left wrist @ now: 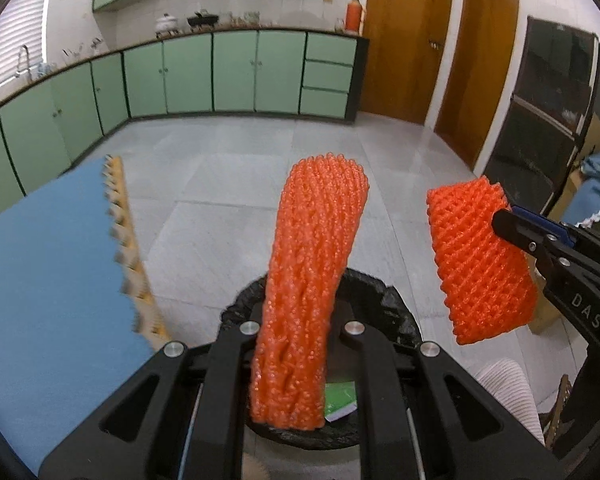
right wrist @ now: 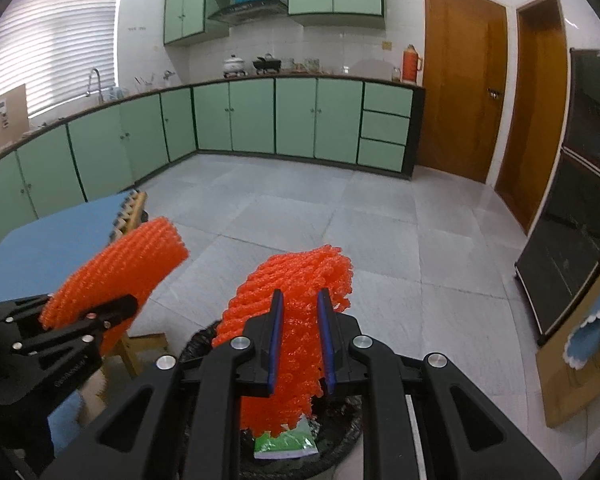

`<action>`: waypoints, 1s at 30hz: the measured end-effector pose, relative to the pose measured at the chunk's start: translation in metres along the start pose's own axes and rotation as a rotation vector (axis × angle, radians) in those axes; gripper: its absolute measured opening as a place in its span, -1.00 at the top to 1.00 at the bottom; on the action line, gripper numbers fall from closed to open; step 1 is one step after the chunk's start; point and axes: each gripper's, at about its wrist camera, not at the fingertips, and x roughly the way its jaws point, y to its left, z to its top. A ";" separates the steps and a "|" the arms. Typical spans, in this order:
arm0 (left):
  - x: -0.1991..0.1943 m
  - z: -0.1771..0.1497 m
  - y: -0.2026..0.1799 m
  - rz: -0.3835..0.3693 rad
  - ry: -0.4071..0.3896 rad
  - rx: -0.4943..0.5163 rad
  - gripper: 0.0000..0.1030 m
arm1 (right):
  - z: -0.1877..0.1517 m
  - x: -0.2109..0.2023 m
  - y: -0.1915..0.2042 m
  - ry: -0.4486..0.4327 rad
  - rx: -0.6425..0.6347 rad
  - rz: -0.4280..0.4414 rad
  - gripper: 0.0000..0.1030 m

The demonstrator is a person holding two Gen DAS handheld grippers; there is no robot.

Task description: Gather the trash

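Note:
My left gripper is shut on a long orange foam net that stands up between its fingers. Beneath it is a bin with a black liner, and a green packet lies inside. At the right, my right gripper is clamped on a second orange foam net. In the right wrist view, the blue pads of my right gripper pinch that net over the bin and the green packet. My left gripper holds its net at the left.
A blue-topped table with a wooden edge lies to the left of the bin, and a wooden stool stands beside it. Grey floor tiles stretch to green cabinets. Wooden doors and a dark glass cabinet stand to the right.

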 end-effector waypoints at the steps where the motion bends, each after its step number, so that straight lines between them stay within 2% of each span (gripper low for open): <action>1: 0.008 -0.002 -0.003 -0.005 0.015 0.005 0.82 | -0.004 0.005 -0.004 0.011 0.003 -0.002 0.67; 4: 0.025 -0.003 -0.008 -0.024 0.045 0.007 0.81 | -0.012 0.017 -0.011 0.037 0.011 -0.002 0.67; 7: 0.035 -0.004 -0.009 -0.047 0.071 0.004 0.65 | -0.017 0.030 -0.018 0.061 0.016 -0.003 0.61; 10: 0.040 -0.003 -0.012 -0.052 0.071 0.003 0.14 | -0.023 0.039 -0.023 0.077 0.016 -0.007 0.56; 12: 0.042 -0.004 -0.013 -0.055 0.073 0.002 0.12 | -0.025 0.043 -0.027 0.086 0.021 -0.011 0.51; 16: 0.045 -0.003 -0.010 -0.061 0.084 -0.008 0.09 | -0.025 0.049 -0.033 0.093 0.039 -0.009 0.16; 21: 0.040 0.003 -0.003 -0.052 0.073 -0.022 0.07 | -0.025 0.047 -0.041 0.095 0.065 -0.005 0.00; 23: 0.032 0.006 0.002 -0.043 0.057 -0.028 0.07 | -0.023 0.043 -0.043 0.090 0.068 -0.004 -0.04; 30: -0.004 0.013 0.015 -0.005 -0.008 -0.042 -0.11 | -0.011 0.017 -0.032 0.044 0.049 0.011 -0.56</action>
